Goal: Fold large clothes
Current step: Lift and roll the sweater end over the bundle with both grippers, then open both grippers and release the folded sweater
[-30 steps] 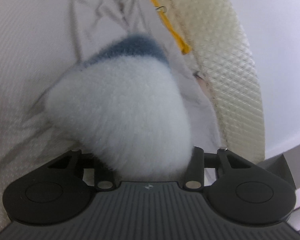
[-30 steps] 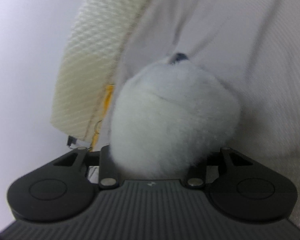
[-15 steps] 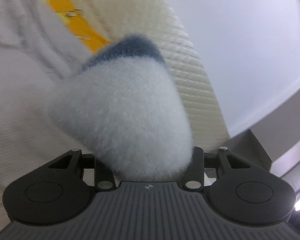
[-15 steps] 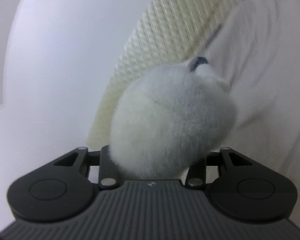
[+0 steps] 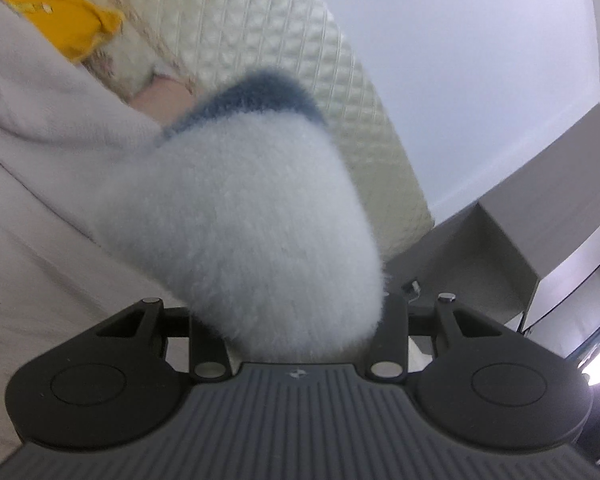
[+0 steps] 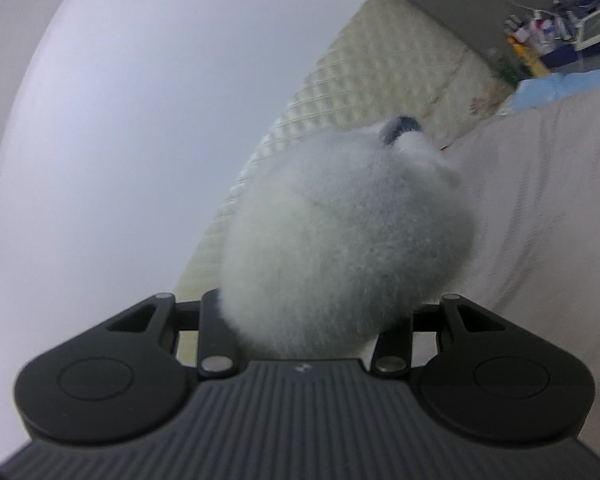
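Two bunches of one fluffy white garment with a blue-grey band fill the foreground, one in each wrist view, and each appears clamped between a pair of tongs: the left tongs grasping the wad whose dark trim shows along its top edge, the right tongs clenched on a rounder wad with only a small dark tip showing. Both tongs point roughly level with the fabric raised off the bed, a hold that seems meant to lift two ends of the garment together so it can be carried over for a fold; the fingertips themselves are buried in the pile, so the exact bite cannot be made out. Beneath and beside the garment lies a pale bedsheet. One quilted cream mattress stands tilted against the white wall in both views. One yellow cloth sits at the left view's upper corner.
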